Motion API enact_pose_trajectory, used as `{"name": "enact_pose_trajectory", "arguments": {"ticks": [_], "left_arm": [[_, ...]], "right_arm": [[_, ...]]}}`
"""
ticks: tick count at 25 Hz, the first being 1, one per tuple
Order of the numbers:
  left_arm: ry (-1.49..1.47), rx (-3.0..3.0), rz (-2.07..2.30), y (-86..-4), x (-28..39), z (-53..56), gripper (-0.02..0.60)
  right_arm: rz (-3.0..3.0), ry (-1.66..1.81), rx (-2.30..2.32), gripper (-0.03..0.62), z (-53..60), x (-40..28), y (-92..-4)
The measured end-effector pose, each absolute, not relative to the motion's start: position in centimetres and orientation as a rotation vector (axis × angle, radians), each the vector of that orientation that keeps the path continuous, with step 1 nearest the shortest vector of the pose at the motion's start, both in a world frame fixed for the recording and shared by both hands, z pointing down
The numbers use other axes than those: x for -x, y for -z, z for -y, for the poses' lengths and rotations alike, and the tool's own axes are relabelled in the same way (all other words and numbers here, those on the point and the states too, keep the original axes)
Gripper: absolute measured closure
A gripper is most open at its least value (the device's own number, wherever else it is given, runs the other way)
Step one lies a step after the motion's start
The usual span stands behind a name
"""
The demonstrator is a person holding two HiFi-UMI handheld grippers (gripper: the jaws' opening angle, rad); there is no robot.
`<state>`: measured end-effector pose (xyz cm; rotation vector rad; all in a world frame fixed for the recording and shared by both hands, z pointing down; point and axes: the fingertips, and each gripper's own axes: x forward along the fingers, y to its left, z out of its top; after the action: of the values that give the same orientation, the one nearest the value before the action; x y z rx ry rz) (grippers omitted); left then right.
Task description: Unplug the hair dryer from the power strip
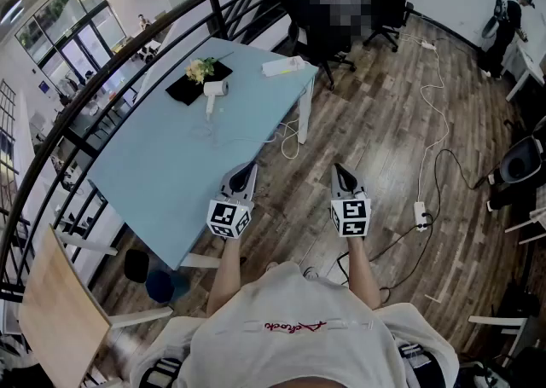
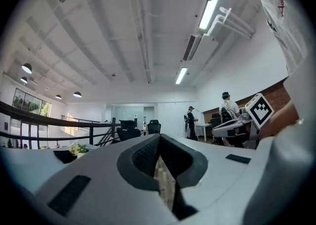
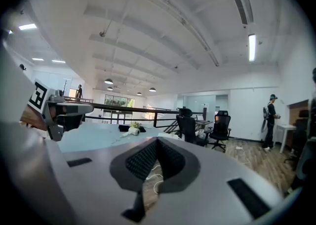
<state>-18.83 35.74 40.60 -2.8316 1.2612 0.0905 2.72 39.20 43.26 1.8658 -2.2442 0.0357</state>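
Plainly, with the left gripper (image 1: 246, 171) and right gripper (image 1: 342, 173) empty, jaws pressed together, well short of the counter (image 1: 171, 165) bearing the hair dryer (image 1: 215, 88), tugging the cord (image 1: 288, 132) rather than the plug could drag the power strip (image 1: 284, 66) off the edge.

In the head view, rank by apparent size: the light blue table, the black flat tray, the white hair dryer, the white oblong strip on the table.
1. light blue table
2. black flat tray
3. white hair dryer and white oblong strip: about alike, not ranked.
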Motion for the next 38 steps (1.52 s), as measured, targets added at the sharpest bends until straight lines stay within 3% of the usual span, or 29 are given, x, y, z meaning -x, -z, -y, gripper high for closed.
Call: {"name": "enact_pose_trajectory", "arguments": {"ticks": [38], "left_arm": [[-0.051, 2.845, -1.303, -41.8, 8.5, -38.1, 0.572]], "right_arm": [[2.332, -0.083, -1.752, 0.576, -40.7, -9.6, -46.0]]}}
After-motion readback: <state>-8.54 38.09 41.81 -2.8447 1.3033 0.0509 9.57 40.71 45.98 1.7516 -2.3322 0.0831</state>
